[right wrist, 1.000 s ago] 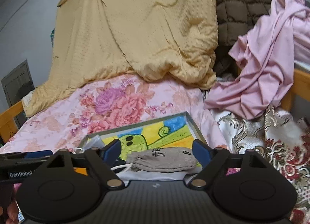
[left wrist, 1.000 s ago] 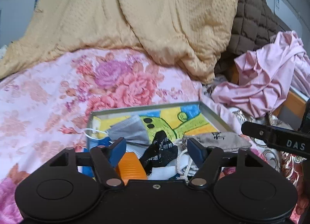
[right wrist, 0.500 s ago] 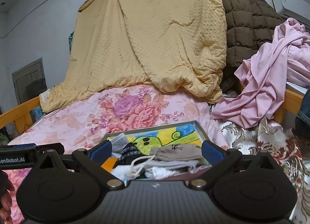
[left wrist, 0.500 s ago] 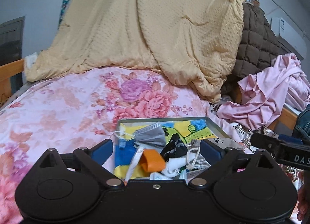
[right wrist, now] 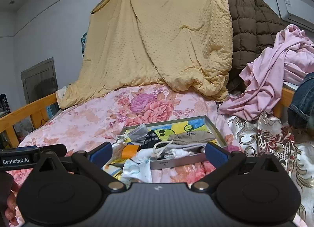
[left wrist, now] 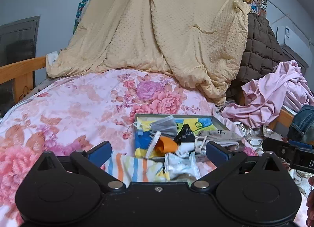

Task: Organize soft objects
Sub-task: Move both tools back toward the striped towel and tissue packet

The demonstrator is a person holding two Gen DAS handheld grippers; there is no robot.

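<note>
Two hand-held grippers above a bed covered by a floral quilt (left wrist: 82, 105). The left gripper (left wrist: 158, 151) and the right gripper (right wrist: 158, 152) both have their blue-padded fingers spread wide and released — neither grasps anything. A shallow grey tray (right wrist: 213, 128) with a bright cartoon-painted floor lies on the quilt, just beyond both sets of fingers. Inside it is a jumble of soft objects: a grey face mask (left wrist: 163, 126) at the far left, a black cloth with white lettering (right wrist: 151, 138) near the middle, a grey drawstring pouch (right wrist: 193, 136) on the right, and an orange piece (left wrist: 166, 144) towards the near edge. A striped cloth (left wrist: 133, 168) lies on the quilt at the tray's near left corner, close to the left gripper's fingers. At the far end — a yellow dotted blanket (left wrist: 162, 30) hangs against the wall, a brown quilted coat (right wrist: 249, 30) to its right. A crumpled pink garment (right wrist: 274, 74) lies at the right over the wooden bed rail.
</note>
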